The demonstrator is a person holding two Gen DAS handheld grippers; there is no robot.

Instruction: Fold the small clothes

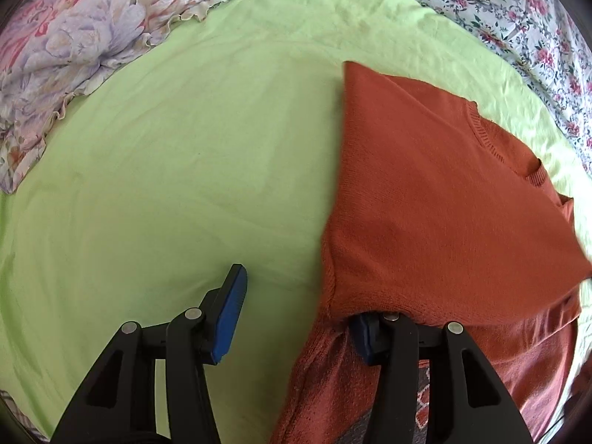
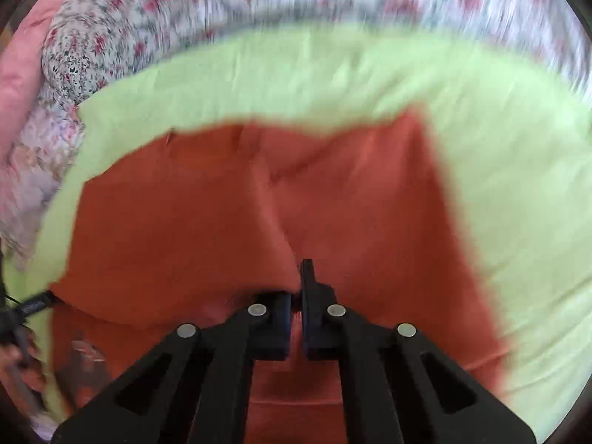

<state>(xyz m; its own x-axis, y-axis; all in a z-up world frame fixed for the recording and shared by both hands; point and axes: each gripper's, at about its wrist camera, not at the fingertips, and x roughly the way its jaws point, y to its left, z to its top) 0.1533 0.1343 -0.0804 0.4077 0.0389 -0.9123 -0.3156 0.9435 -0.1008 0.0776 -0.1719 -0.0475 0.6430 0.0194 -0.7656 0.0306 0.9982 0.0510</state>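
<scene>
The left gripper (image 1: 296, 318) points steeply down at the bed. Its jaws stand apart. The left finger (image 1: 231, 314), with a blue pad, is over the bare green sheet (image 1: 166, 166) and does not touch the garment. The right finger (image 1: 364, 340) is under the edge of the orange knitted top (image 1: 425, 203), and the cloth is draped over its tip. The pads do not press together on anything, so this gripper is released, with only one finger under the fabric.

The right gripper (image 2: 296, 296) also points downward, less steeply. Its jaws are closed tight, and a fold of the orange top rises between the two black fingers (image 2: 309, 288), so it is clenched on the cloth. The right wrist view is blurred by motion.

The orange top lies on the green sheet, partly folded: in the left wrist view an upper layer with a ribbed neckline (image 1: 484, 137) lies across a lower layer near the camera. In the right wrist view the top spreads wide in front of the fingers with a crease going up the middle.

Farther away, a floral pillow with a frilled edge (image 1: 74, 44) lies on the sheet at the upper left of the left wrist view. A white cloth with small pink flowers (image 1: 518, 18) lies beyond the far edge of the sheet.
</scene>
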